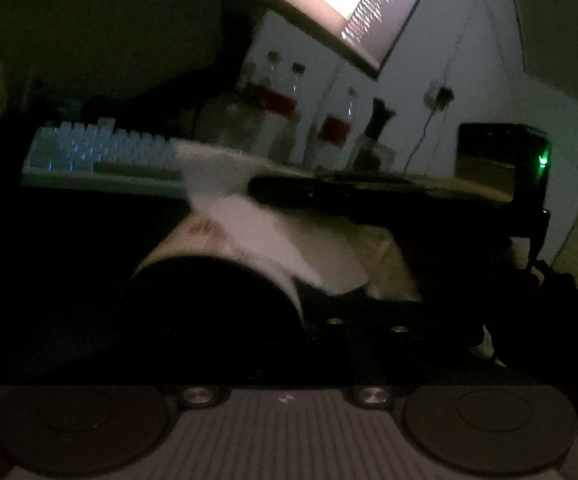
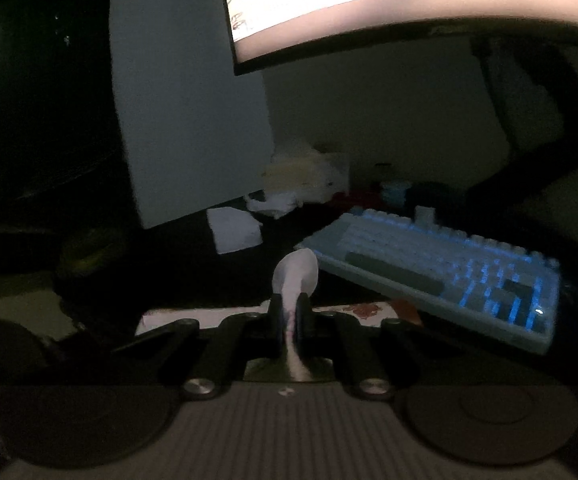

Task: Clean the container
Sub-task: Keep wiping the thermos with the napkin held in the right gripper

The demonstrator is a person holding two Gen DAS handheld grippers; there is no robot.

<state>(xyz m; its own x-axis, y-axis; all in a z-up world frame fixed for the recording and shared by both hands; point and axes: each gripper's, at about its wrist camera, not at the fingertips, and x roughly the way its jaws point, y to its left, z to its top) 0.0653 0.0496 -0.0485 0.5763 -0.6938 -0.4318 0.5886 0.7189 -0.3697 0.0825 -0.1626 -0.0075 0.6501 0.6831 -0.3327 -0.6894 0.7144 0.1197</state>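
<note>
container [image 1: 209,248] tilted, tissue [image 1: 257,216] at mouth | right gripper [image 2: 289,316] pinching tissue | left gripper unclear

The right gripper [image 2: 289,314] is clamping a white spoon [image 2: 295,274] between its closed fingers, bowl pointing forward. A backlit keyboard [image 2: 441,276] is lying just right of the spoon. A white paper [image 2: 234,235] is lying beyond the spoon, to its left.

The right gripper [image 2: 289,314] sits low in the centre of the right wrist view, its 2 black fingers [image 2: 276,320] pressed close together on a white spoon [image 2: 295,274]. In the left wrist view the left gripper is too dark and blurred to read.
</note>
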